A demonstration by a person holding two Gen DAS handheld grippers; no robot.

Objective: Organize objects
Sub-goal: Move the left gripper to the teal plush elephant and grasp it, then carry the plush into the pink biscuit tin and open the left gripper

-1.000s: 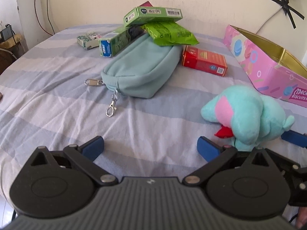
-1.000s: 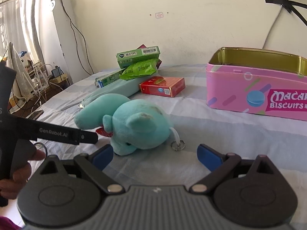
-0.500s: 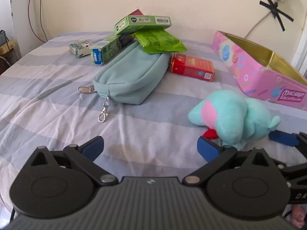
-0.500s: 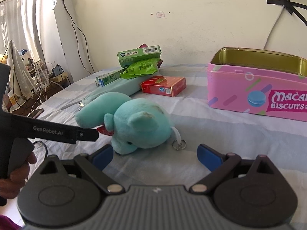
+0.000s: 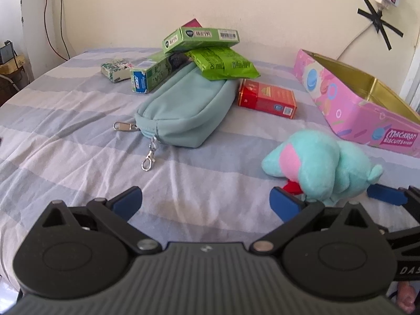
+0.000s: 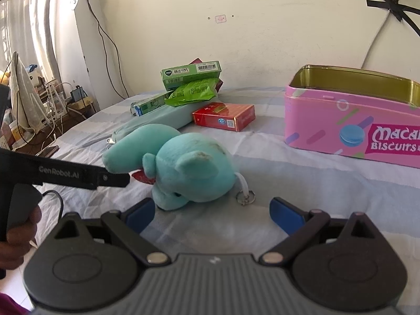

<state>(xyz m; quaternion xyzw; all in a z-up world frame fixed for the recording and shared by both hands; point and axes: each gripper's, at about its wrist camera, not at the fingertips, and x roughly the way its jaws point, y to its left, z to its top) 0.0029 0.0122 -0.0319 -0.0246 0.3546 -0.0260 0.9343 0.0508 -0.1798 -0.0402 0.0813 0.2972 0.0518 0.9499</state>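
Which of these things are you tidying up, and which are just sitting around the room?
To tidy: plush elephant, teal pouch, red box, green boxes, green snack packet, going in the pink biscuit tin.

Just around: wall cables, tape cross.

Left gripper [image 5: 206, 202] open; plush elephant [image 5: 323, 165] beside right finger
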